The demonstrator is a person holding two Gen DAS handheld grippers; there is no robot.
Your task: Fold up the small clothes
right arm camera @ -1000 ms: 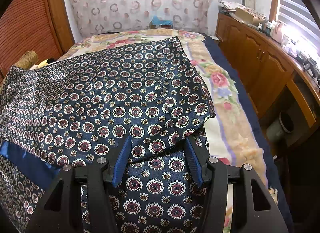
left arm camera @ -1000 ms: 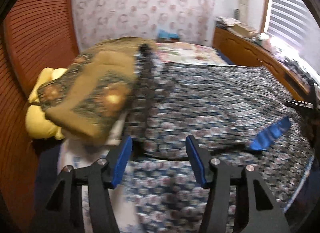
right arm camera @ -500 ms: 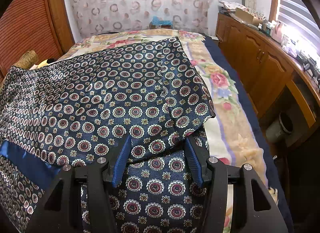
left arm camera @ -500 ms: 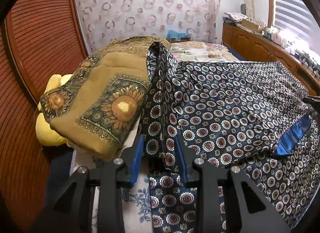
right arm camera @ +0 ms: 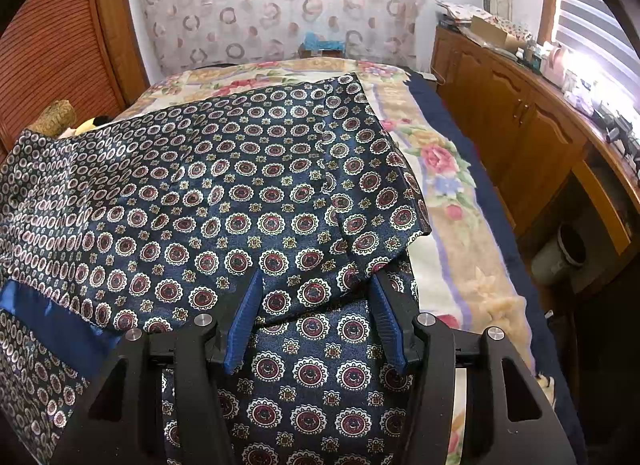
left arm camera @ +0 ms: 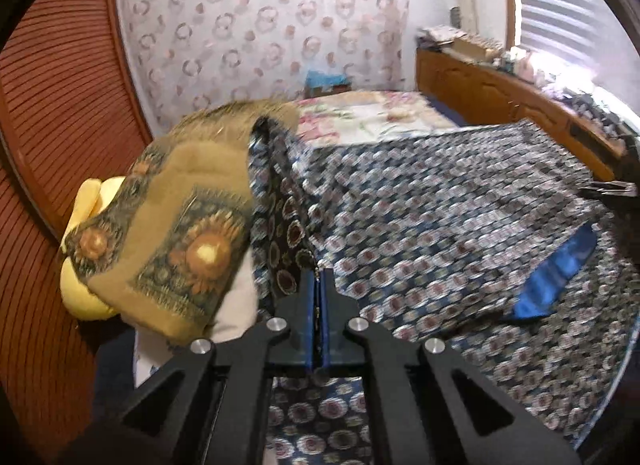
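A dark blue silky garment point(left arm camera: 420, 217) printed with red and white medallions lies spread over the bed, folded partly onto itself, with a plain blue lining strip point(left arm camera: 556, 277) showing. My left gripper point(left arm camera: 316, 271) is shut on the garment's left edge, and the cloth rises in a ridge from its tips. In the right wrist view the same garment point(right arm camera: 240, 185) covers the bed with the lining point(right arm camera: 52, 325) at the lower left. My right gripper point(right arm camera: 316, 285) stands open over the folded front edge. The cloth lies between its fingers, and the pads do not press on it.
A folded brown sunflower-print cloth point(left arm camera: 172, 233) and a yellow plush point(left arm camera: 80, 289) sit left of the garment by a slatted wooden door point(left arm camera: 52, 105). The floral blanket point(right arm camera: 448, 193) is bare on the right. Wooden cabinets point(right arm camera: 520, 125) and a grey bin point(right arm camera: 560, 253) line the right side.
My left gripper has closed from wide open onto the garment's left edge and shifted with it, pulling the cloth up into a ridge. The right gripper has not moved.
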